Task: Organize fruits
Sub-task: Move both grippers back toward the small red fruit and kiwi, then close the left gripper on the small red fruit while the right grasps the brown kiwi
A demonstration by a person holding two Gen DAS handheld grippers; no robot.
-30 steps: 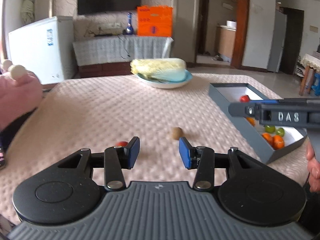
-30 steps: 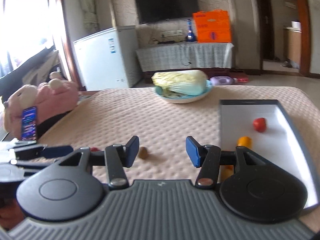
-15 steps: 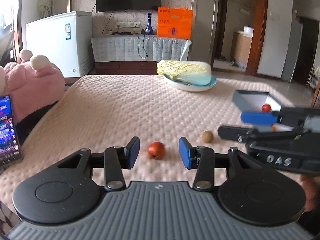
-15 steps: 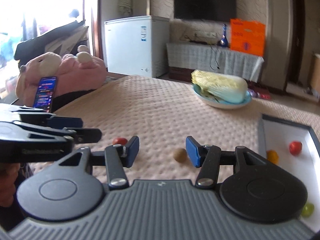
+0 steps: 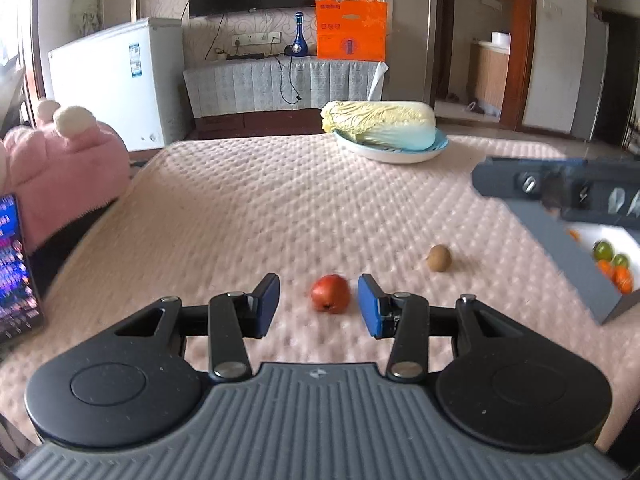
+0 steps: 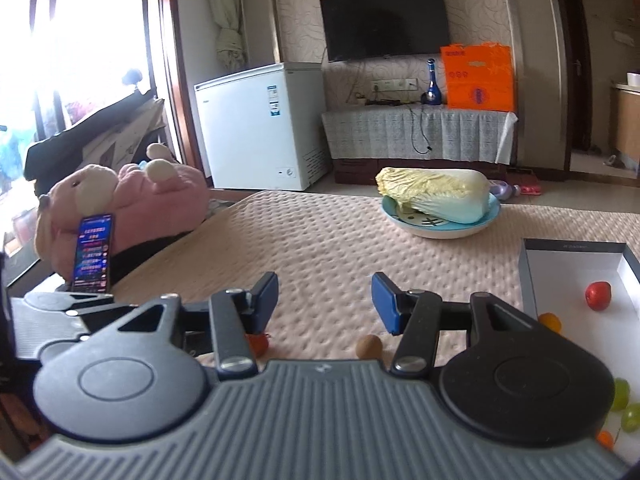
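A small red fruit (image 5: pixel 330 298) lies on the pink quilted table between the open blue pads of my left gripper (image 5: pixel 319 304), nearer the right pad and untouched. A brown kiwi (image 5: pixel 439 258) lies beyond it to the right. The grey box (image 5: pixel 560 248) at the right holds green and orange fruits (image 5: pixel 608 260). My right gripper (image 6: pixel 325 300) is open and empty above the table; the red fruit (image 6: pixel 258 343) and the kiwi (image 6: pixel 369 346) show low under its fingers. The box (image 6: pixel 532 280) holds a red fruit (image 6: pixel 598 295) and an orange one (image 6: pixel 550 321).
A blue plate with a napa cabbage (image 5: pixel 380 124) stands at the far side of the table. A pink plush toy (image 5: pixel 60 168) and a lit phone (image 5: pixel 16 268) sit at the left edge. The right gripper's body (image 5: pixel 560 188) hangs over the box.
My left gripper has moved forward, so the red fruit now lies between its pads. My right gripper has risen and drawn back; the kiwi now sits low under its fingers.
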